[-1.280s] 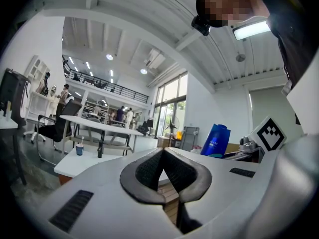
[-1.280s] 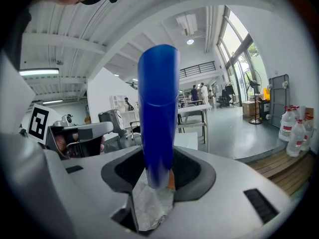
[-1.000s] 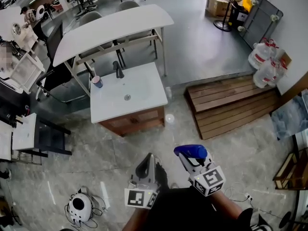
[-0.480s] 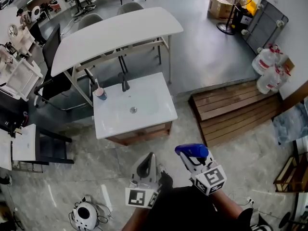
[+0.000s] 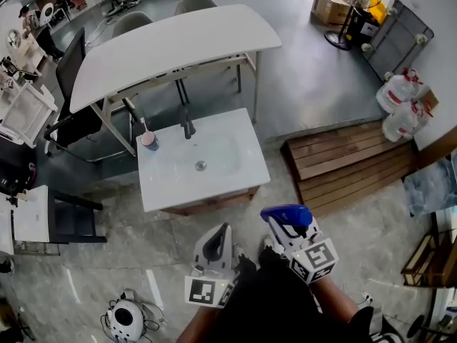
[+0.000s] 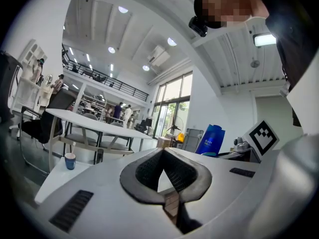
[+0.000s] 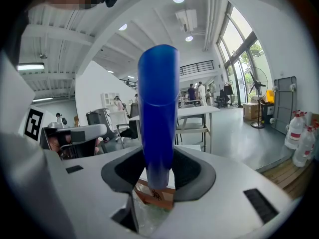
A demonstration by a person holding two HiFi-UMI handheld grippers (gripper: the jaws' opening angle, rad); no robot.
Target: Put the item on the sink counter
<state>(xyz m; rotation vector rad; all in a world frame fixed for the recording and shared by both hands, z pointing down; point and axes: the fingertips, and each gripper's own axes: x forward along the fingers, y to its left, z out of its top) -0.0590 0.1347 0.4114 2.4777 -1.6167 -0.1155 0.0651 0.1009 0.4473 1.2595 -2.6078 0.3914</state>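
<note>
The blue bottle (image 5: 286, 216) is held up in my right claw (image 5: 280, 229) in the head view, close to my body and well short of the sink bench (image 5: 171, 186), where a cup (image 5: 149, 140) stands near the faucet (image 5: 188, 126), and my left claw (image 5: 223, 231) hangs alongside. In the left gripper view I see that claw's jaws meeting at the tips with nothing between them. In the right gripper view the jaws are clamped on the bottle's lower end, and it sticks straight out beyond them.
</note>
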